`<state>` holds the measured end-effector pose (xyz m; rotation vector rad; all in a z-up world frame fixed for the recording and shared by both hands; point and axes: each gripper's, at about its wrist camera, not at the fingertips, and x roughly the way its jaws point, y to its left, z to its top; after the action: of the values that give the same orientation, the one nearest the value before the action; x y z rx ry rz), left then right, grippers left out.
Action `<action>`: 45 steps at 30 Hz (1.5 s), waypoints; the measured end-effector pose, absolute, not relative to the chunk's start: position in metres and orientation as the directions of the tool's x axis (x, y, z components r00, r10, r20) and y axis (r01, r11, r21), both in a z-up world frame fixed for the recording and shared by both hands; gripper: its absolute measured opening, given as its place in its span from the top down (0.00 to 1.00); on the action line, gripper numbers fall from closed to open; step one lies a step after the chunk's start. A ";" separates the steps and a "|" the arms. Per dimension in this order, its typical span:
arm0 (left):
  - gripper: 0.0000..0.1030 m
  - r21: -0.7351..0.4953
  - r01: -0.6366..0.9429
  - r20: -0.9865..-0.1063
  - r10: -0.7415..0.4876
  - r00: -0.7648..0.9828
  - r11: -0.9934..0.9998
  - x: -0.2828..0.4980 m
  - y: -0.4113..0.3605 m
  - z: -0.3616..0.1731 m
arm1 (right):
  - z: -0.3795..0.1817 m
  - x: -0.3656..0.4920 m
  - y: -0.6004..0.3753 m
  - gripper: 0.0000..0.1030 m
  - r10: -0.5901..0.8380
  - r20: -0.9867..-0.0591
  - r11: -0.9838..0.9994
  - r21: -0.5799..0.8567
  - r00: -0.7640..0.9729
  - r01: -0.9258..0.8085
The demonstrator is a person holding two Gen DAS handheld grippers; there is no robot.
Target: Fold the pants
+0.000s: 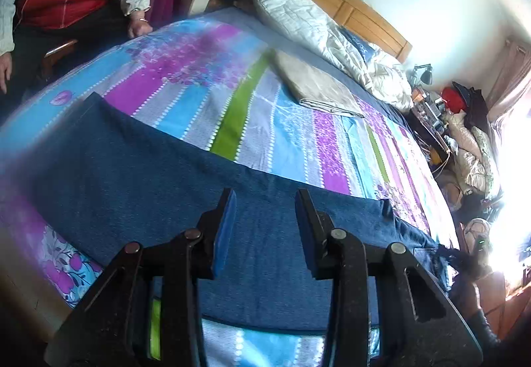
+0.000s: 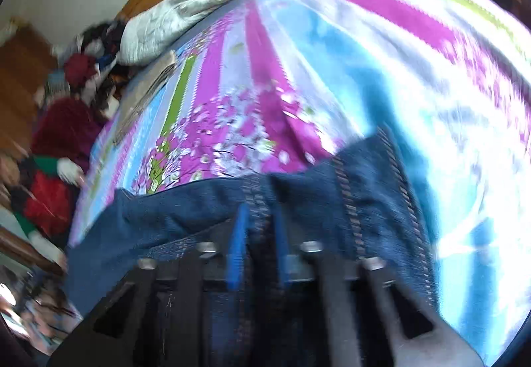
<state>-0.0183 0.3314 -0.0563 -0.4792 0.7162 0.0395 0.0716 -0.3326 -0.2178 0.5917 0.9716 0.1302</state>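
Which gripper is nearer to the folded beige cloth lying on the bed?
Probably left. The left gripper hangs open above the jeans, with the folded beige cloth just beyond. The right gripper grips a jeans seam, the cloth looking farther off.

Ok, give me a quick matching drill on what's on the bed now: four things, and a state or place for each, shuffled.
Things:
1. left tool
2. right tool
3. jeans
4. beige cloth

States:
A. folded, lying near the quilt
B. open, above the denim
C. spread on the striped sheet
D. shut on a stitched seam

Pairs: 1-B, 2-D, 3-C, 4-A
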 end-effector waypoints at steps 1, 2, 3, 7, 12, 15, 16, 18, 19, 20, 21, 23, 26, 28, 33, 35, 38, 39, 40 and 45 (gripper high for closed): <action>0.63 -0.411 -0.191 -0.639 -0.132 0.758 0.891 -0.020 0.328 -0.056 | -0.222 0.068 -0.340 1.00 0.390 -0.727 0.808 0.565 0.565 0.168; 0.62 -0.415 -0.181 -0.640 -0.145 0.754 0.892 -0.020 0.323 -0.056 | -0.221 0.062 -0.341 1.00 0.383 -0.735 0.811 0.558 0.560 0.177; 0.61 -0.414 -0.168 -0.643 -0.157 0.750 0.894 -0.020 0.318 -0.058 | -0.211 0.052 -0.336 0.94 0.337 -0.753 0.846 0.505 0.564 0.169; 0.60 -0.398 -0.038 -0.672 -0.263 0.692 0.917 -0.014 0.263 -0.076 | -0.178 0.001 -0.282 0.59 0.315 -0.728 0.908 0.418 0.609 0.030; 0.60 -0.397 0.148 -0.692 -0.401 0.600 0.906 -0.003 0.169 -0.108 | -0.181 -0.057 -0.164 0.59 0.379 -0.744 0.925 0.296 0.551 -0.238; 0.60 -0.371 0.239 -0.728 -0.441 0.525 0.897 0.002 0.118 -0.138 | -0.197 -0.073 -0.123 0.59 0.367 -0.775 0.920 0.218 0.515 -0.327; 0.60 -0.364 0.244 -0.748 -0.439 0.498 0.899 0.004 0.109 -0.145 | -0.207 -0.076 -0.117 0.59 0.355 -0.793 0.922 0.211 0.495 -0.324; 0.60 -0.342 0.250 -0.793 -0.421 0.440 0.906 0.002 0.099 -0.168 | -0.212 -0.083 -0.113 0.59 0.352 -0.798 0.925 0.216 0.489 -0.313; 0.60 -0.321 0.258 -0.799 -0.406 0.443 0.911 -0.003 0.098 -0.174 | -0.211 -0.087 -0.115 0.59 0.354 -0.799 0.924 0.218 0.486 -0.315; 0.60 -0.308 0.271 -0.793 -0.404 0.456 0.912 -0.011 0.099 -0.173 | -0.209 -0.090 -0.115 0.59 0.356 -0.805 0.923 0.221 0.475 -0.315; 0.60 -0.315 0.274 -0.795 -0.411 0.447 0.909 -0.015 0.101 -0.170 | -0.207 -0.091 -0.115 0.59 0.354 -0.808 0.923 0.220 0.470 -0.317; 0.60 -0.329 0.276 -0.790 -0.423 0.443 0.903 -0.025 0.109 -0.164 | -0.195 -0.096 -0.118 0.59 0.348 -0.815 0.923 0.209 0.464 -0.324; 0.61 -0.304 0.279 -0.785 -0.405 0.469 0.911 -0.033 0.114 -0.153 | -0.178 -0.102 -0.108 0.59 0.354 -0.784 0.915 0.177 0.510 -0.364; 0.60 -0.306 0.276 -0.760 -0.409 0.505 0.911 -0.031 0.115 -0.148 | -0.175 -0.097 -0.094 0.59 0.343 -0.767 0.912 0.134 0.542 -0.388; 0.60 -0.344 0.150 -0.758 -0.369 0.539 0.927 -0.012 0.148 -0.165 | -0.205 -0.082 -0.094 0.59 0.356 -0.814 0.913 0.198 0.460 -0.358; 0.60 -0.449 0.045 -0.735 -0.397 0.550 0.892 -0.012 0.190 -0.175 | -0.205 -0.082 -0.097 0.59 0.359 -0.820 0.909 0.198 0.445 -0.368; 0.61 -0.574 -0.055 -0.671 -0.430 0.604 0.817 -0.024 0.259 -0.179 | -0.204 -0.079 -0.101 0.59 0.358 -0.832 0.907 0.204 0.423 -0.368; 0.61 -0.591 -0.083 -0.658 -0.421 0.624 0.802 -0.029 0.280 -0.179 | -0.204 -0.078 -0.101 0.59 0.354 -0.836 0.909 0.202 0.420 -0.365; 0.61 -0.600 -0.115 -0.651 -0.400 0.645 0.792 -0.034 0.305 -0.179 | -0.205 -0.076 -0.101 0.59 0.348 -0.840 0.911 0.198 0.417 -0.361; 0.65 -0.678 -0.304 -0.592 -0.253 0.765 0.670 -0.066 0.438 -0.175 | -0.206 -0.070 -0.084 0.58 0.302 -0.861 0.924 0.158 0.410 -0.350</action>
<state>-0.0657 0.4378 -0.1747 -0.8560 0.7222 0.0317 -0.0700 -0.0837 -0.2056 -0.0496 1.0726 0.4104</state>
